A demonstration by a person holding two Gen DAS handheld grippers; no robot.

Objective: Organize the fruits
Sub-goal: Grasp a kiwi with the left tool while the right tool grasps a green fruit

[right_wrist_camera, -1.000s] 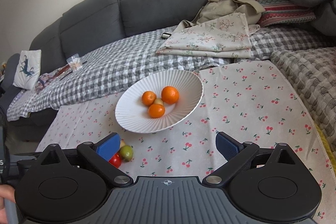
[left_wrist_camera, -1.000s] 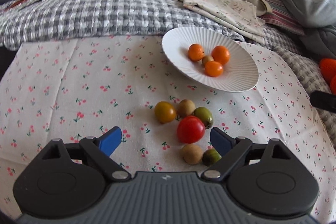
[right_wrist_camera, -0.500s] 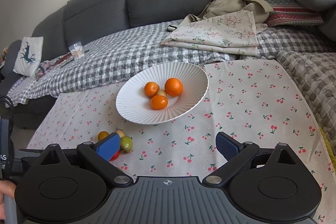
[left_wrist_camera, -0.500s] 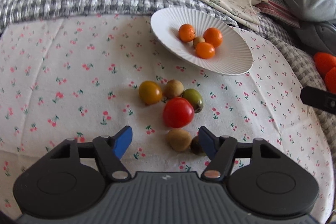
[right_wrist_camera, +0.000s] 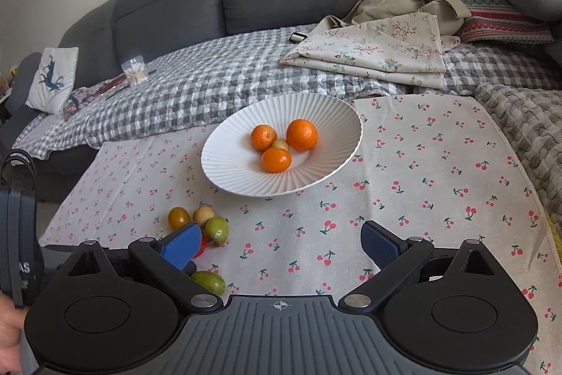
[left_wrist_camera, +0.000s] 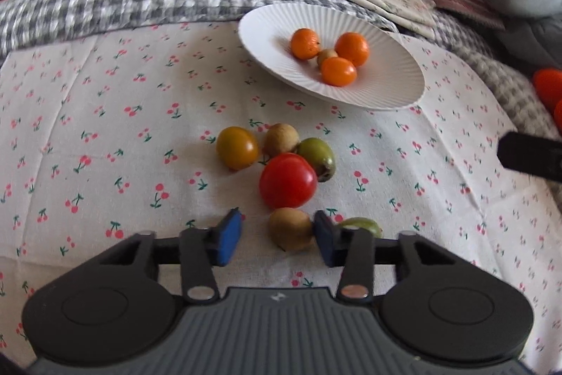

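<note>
Below the white plate (left_wrist_camera: pixel 267 34) in the left wrist view, the left gripper (left_wrist_camera: pixel 277 236) has just been closing around a brown fruit (left_wrist_camera: pixel 291 229); its right pad touches, the left pad stands clear. From the right wrist view, the right gripper (right_wrist_camera: pixel 281 243) hangs wide open and empty, nearer the camera than the plate (right_wrist_camera: pixel 228 160), where three oranges (right_wrist_camera: pixel 301 135) lie.

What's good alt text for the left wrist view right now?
The left gripper has been closing around a small brown fruit on a cherry-print cloth, only its right pad touching. Beyond lie a red tomato, more small fruits, and a white ribbed plate holding three oranges.
</note>
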